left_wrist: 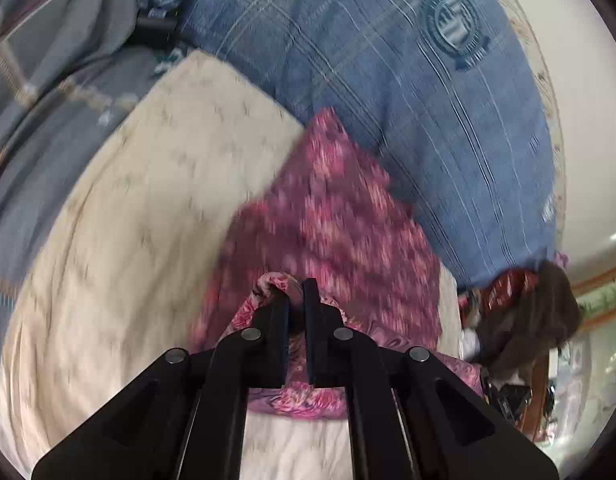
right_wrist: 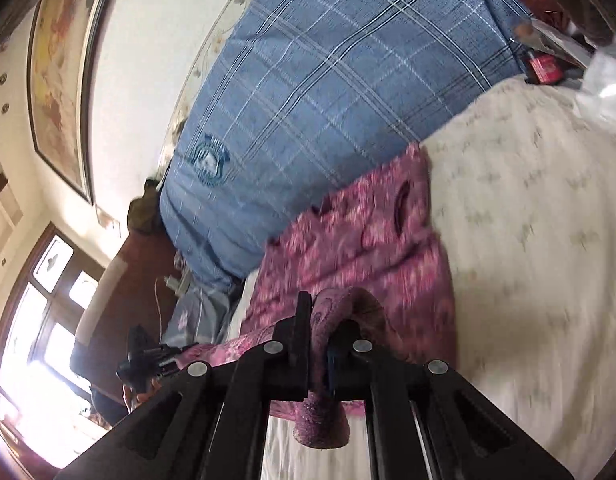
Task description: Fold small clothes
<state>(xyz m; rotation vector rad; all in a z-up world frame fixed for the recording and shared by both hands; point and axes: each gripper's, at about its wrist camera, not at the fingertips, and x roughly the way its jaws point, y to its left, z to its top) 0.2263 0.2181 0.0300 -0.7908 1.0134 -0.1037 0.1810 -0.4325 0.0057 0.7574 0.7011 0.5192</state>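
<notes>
Bed (left_wrist: 120,208): covered by a cream sheet with a faint printed pattern.
Pillow (left_wrist: 408,92): blue plaid with a round crest, lying at the far edge of the bed.
Blanket (left_wrist: 48,92): grey, bunched beside the pillow.
Garment (left_wrist: 340,216): pink floral, motion-blurred, spread over the sheet with its far edge touching the pillow.
Left claw (left_wrist: 296,292): black, clamped on a bunched edge of the garment, fabric pinched between both fingers.
Right claw (right_wrist: 326,312): black, clamped on another fold of the garment (right_wrist: 360,248), a roll of fabric hanging below the fingers.
</notes>
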